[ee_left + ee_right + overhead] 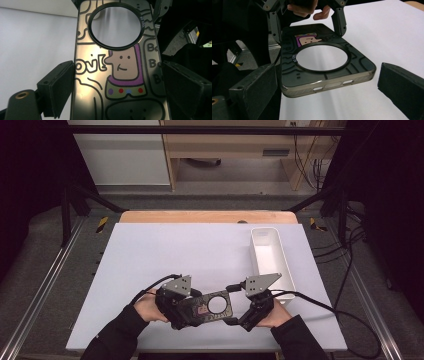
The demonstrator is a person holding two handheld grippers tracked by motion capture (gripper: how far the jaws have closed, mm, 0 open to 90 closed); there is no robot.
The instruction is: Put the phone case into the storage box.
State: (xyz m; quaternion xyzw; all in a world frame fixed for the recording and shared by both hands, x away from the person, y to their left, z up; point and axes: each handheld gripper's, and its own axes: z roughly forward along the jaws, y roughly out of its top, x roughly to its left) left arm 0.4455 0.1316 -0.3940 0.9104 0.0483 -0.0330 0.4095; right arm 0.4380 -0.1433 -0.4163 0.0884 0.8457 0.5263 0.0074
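A dark translucent phone case (198,313) with a round hole and a cartoon print hangs just above the white table sheet (165,250) near its front edge. My left gripper (194,309) is shut on it across its width; in the left gripper view both pads press the long edges of the phone case (120,72). My right gripper (233,304) stands open around the case's far end. In the right gripper view that end of the phone case (327,86) lies between the jaws, close beside the left pad and apart from the right one.
A white oblong bin (253,245) stands at the right side of the sheet, just beyond my right hand. Cables trail from both grippers over the front edge. Dark frame rails run along both sides of the table.
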